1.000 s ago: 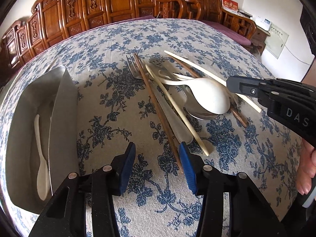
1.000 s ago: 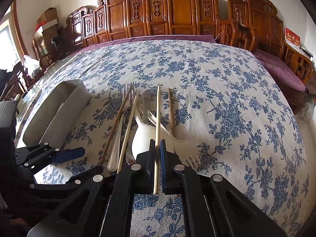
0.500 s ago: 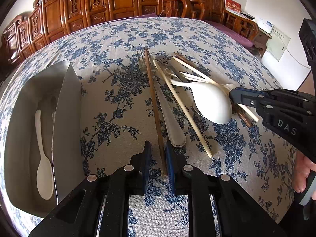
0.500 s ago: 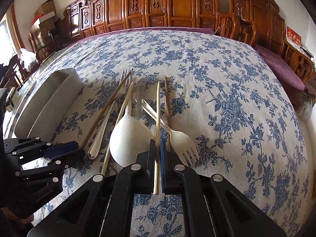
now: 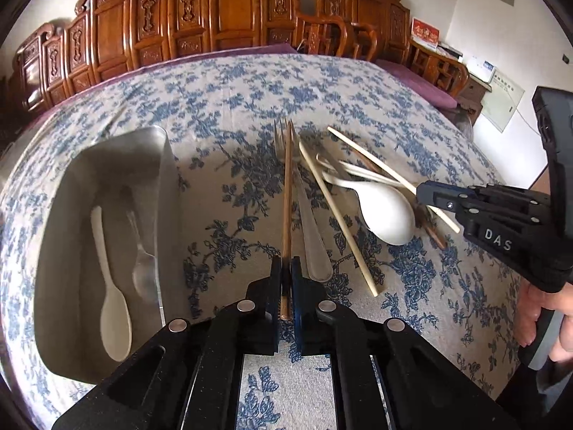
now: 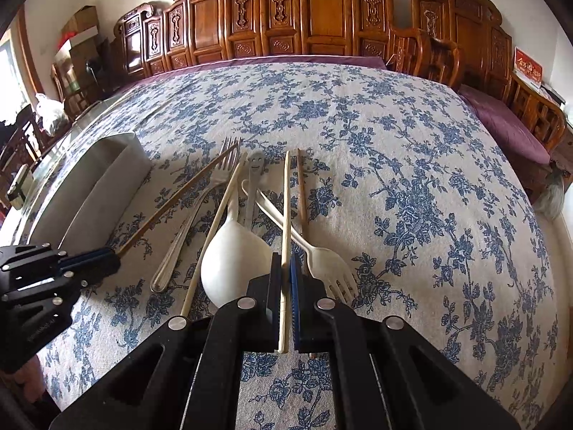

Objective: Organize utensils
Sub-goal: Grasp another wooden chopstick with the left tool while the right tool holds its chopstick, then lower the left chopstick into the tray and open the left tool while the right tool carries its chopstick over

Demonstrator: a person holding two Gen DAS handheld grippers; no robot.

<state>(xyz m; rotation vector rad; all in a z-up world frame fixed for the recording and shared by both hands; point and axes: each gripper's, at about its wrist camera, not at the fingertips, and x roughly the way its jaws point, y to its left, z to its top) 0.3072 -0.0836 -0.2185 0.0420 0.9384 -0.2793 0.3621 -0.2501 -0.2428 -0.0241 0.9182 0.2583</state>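
My left gripper (image 5: 285, 265) is shut on a dark brown chopstick (image 5: 287, 193) that points away over the cloth; it also shows in the right wrist view (image 6: 172, 204). My right gripper (image 6: 285, 261) is shut on a pale chopstick (image 6: 285, 208), seen from the left wrist view (image 5: 379, 168). Between them lies a pile: a big white spoon (image 6: 232, 261), a white plastic fork (image 6: 322, 258), a metal fork (image 6: 193, 215), another pale chopstick (image 6: 218, 222), a second brown chopstick (image 6: 301, 186). A grey tray (image 5: 71, 215) at left holds a white spoon (image 5: 111, 301) and a metal spoon (image 5: 141, 261).
The table has a blue-flowered cloth (image 6: 412, 179). Carved wooden chairs (image 6: 311, 10) line its far side. A person's hand (image 5: 544, 315) holds the right gripper at the right edge of the left wrist view.
My left gripper has gone from open to shut on the brown chopstick and swung it straight ahead. My right gripper has stayed shut on the pale chopstick and has risen a little.
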